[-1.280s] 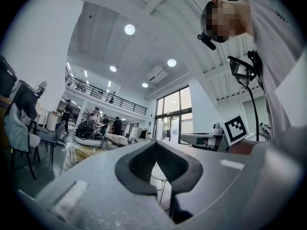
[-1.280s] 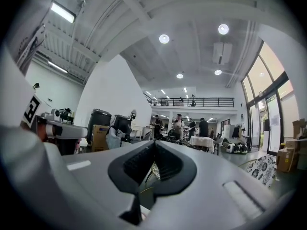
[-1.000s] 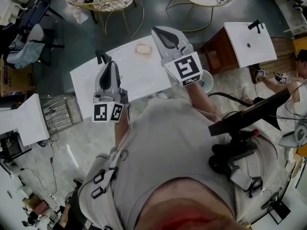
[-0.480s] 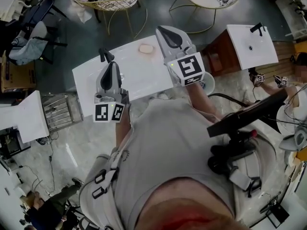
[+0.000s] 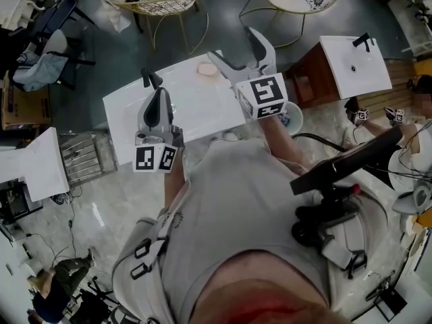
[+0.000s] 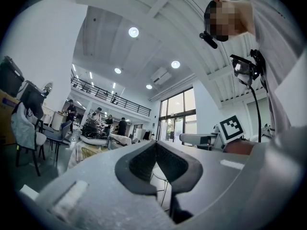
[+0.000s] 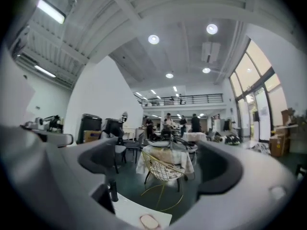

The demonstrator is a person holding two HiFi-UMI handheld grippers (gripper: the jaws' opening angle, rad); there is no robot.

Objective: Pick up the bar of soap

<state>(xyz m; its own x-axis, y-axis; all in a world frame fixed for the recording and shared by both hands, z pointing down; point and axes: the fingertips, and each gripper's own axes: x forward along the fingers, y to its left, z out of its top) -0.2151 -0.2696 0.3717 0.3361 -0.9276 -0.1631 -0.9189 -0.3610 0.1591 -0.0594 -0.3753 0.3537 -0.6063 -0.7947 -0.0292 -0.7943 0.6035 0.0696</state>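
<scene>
White bench on a grey floor in a tall, bright hall.
The bench top is smooth and glossy. The bar of soap, a pale pink oval, lies at its 1 o'clock by the far edge; a black tap stands at 11 o'clock. Your right hand-held gripper has just been opening its jaws and holds nothing. Your left hand-held gripper is closed and empty. A gold wire chair stands beyond.

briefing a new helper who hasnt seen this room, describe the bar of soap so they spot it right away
Find the white sink top directly in front of the person, not the other sink top off to the right. Its black faucet stands far left; the bar of soap lies near the far right corner, the only small pale pink oval on that white surface.
</scene>
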